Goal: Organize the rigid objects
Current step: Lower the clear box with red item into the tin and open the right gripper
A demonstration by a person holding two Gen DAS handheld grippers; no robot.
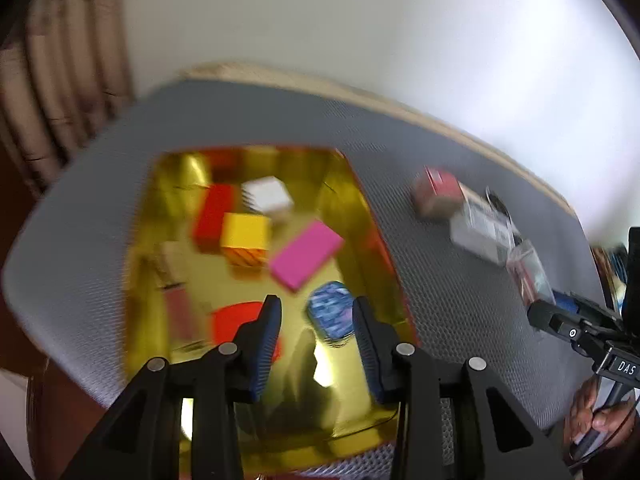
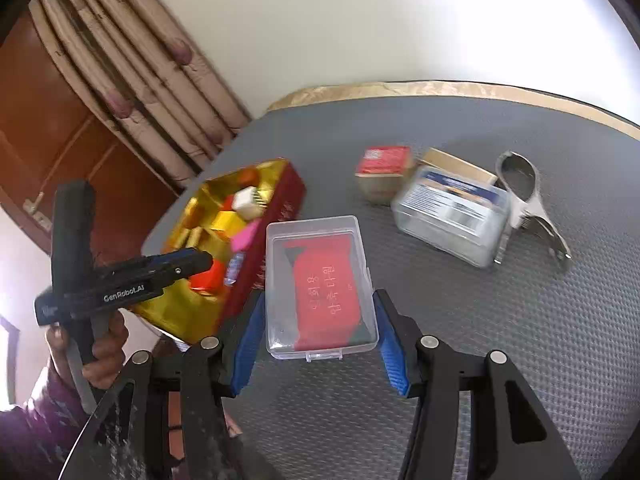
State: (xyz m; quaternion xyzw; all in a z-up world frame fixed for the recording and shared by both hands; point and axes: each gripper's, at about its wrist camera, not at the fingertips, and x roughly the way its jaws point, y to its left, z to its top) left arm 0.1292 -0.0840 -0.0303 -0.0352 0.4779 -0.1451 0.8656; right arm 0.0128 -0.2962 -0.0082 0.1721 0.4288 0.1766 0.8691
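Gold tray (image 1: pixel 344 208) blurred — near rim hidden.

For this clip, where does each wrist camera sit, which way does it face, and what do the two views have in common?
Left wrist: on the left gripper, looking down into the gold box of small blocks; its own fingers stand apart and empty, and the person's right hand shows at the edge.
Right wrist: on the right gripper, looking down across the grey mat; its fingers flank a clear case, and the left hand shows.
Shared: gold box, mat, red carton, and each other's gripper.
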